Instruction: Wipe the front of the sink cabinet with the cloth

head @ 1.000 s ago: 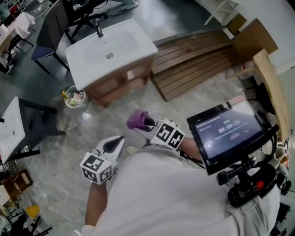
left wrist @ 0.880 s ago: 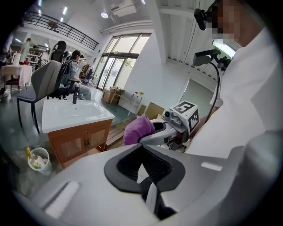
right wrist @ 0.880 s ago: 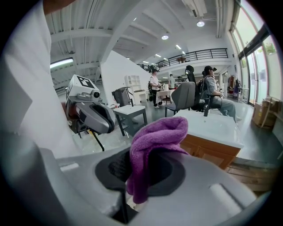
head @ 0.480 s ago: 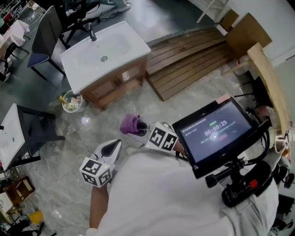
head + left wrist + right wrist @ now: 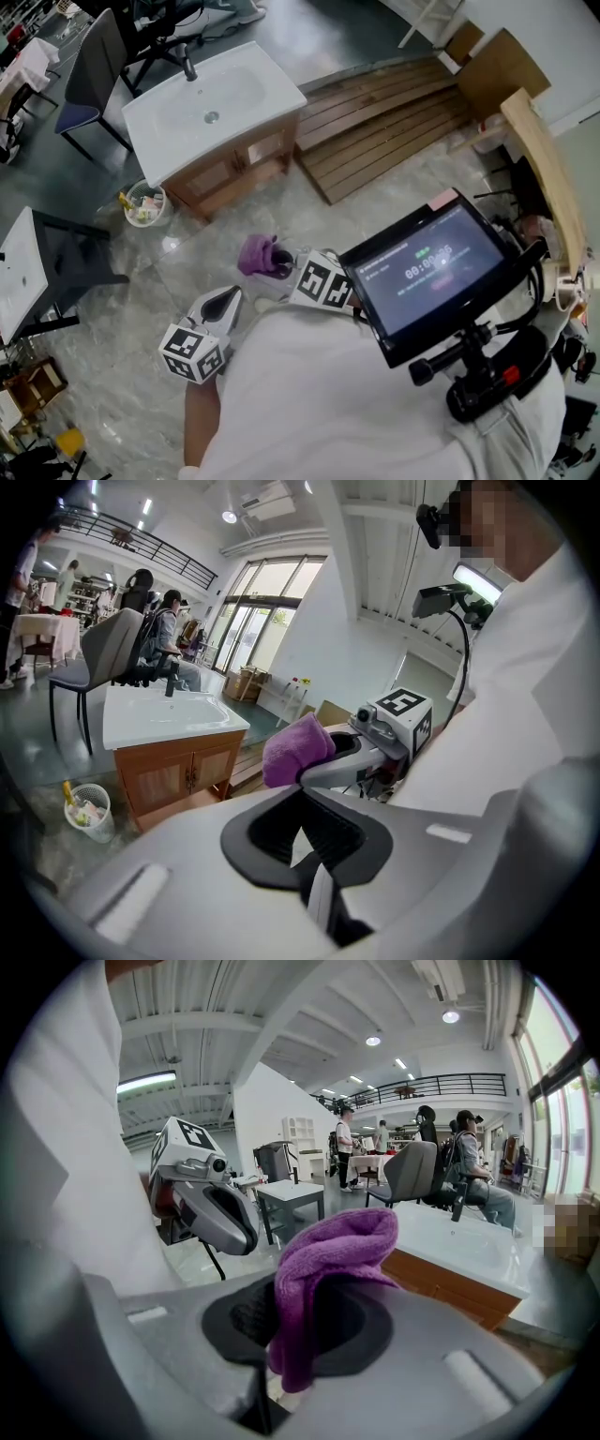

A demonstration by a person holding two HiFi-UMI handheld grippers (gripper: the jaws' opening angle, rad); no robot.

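A purple cloth (image 5: 257, 254) is clamped in my right gripper (image 5: 279, 261), which is shut on it; the cloth (image 5: 330, 1265) bulges out past the jaws in the right gripper view. My left gripper (image 5: 223, 302) hangs below and left of it, shut with nothing held. The sink cabinet (image 5: 246, 161), wood-fronted with a white basin top (image 5: 208, 97), stands some way off on the floor. In the left gripper view the cabinet (image 5: 176, 773) shows its two doors, with the cloth (image 5: 295, 749) and right gripper in front of me.
A small bin (image 5: 142, 206) with rubbish stands left of the cabinet. A wooden slatted platform (image 5: 386, 122) lies to its right. A grey chair (image 5: 89, 82) is behind the sink. A dark stand with a white top (image 5: 42, 272) sits at the left. People sit in the background.
The right gripper with the cloth has drifted slightly left and up in the head view. The view has shifted, so the cabinet sits a little further left.
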